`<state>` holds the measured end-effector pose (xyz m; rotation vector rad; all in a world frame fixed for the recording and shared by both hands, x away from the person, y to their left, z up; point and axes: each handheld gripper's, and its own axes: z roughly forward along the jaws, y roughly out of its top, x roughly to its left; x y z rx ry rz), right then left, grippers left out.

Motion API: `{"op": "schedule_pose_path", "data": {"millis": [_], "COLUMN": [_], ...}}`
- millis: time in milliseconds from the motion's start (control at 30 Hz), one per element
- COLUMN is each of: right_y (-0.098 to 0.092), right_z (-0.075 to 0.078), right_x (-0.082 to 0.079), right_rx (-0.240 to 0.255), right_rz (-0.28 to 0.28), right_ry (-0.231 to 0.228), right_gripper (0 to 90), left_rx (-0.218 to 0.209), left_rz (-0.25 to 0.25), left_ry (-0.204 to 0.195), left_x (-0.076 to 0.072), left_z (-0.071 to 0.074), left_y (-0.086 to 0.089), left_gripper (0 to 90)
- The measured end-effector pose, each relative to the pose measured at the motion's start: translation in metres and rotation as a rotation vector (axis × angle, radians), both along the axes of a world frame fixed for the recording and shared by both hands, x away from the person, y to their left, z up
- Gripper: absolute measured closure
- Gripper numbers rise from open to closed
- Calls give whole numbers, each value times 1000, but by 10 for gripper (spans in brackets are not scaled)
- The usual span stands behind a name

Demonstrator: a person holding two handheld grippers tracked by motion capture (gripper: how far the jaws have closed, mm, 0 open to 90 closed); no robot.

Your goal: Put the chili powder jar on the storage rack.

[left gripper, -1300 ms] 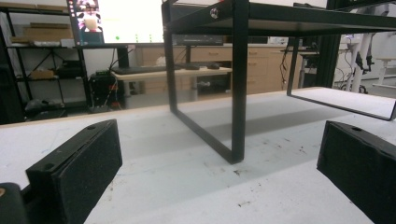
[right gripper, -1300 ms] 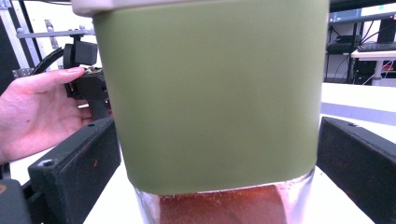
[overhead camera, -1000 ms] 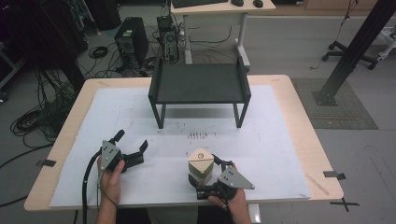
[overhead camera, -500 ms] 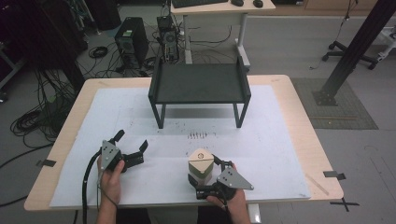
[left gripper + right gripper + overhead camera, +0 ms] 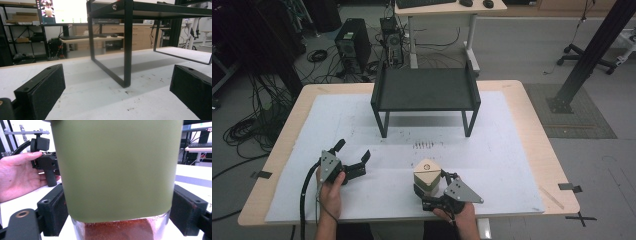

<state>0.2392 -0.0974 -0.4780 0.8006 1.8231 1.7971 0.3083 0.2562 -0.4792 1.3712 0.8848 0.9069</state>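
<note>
Light wood table (image 5: pixel 532 125) in front of me, mostly covered by a white sheet (image 5: pixel 502 155) with dark specks mid-frame. On the sheet: black metal shelf stand (image 5: pixel 426 90) at upper centre, olive-capped jar (image 5: pixel 427 174) standing at lower centre. Black tape marks (image 5: pixel 571 187) at both table edges.

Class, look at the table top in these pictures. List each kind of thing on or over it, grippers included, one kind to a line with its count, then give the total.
Black metal stand: 1
Jar with olive-green lid: 1
Hand-held grippers: 2, the left gripper and the right gripper
White mat: 1
Total: 5
</note>
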Motion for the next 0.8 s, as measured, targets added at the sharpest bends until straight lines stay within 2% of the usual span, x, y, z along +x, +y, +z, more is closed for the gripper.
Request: {"op": "schedule_pose_path", "data": {"millis": [333, 800], "right_y": [0, 0], "right_z": [0, 0], "right_x": [0, 0], "right_rx": [-5, -6], "right_rz": [10, 15], "right_ry": [-2, -6], "right_gripper": [258, 276], "left_rx": [0, 0], "left_rz": [0, 1], "left_ry": [0, 0], "left_x": [0, 0], "left_z": [0, 0], "left_y": [0, 0], "left_gripper": [2, 2]}}
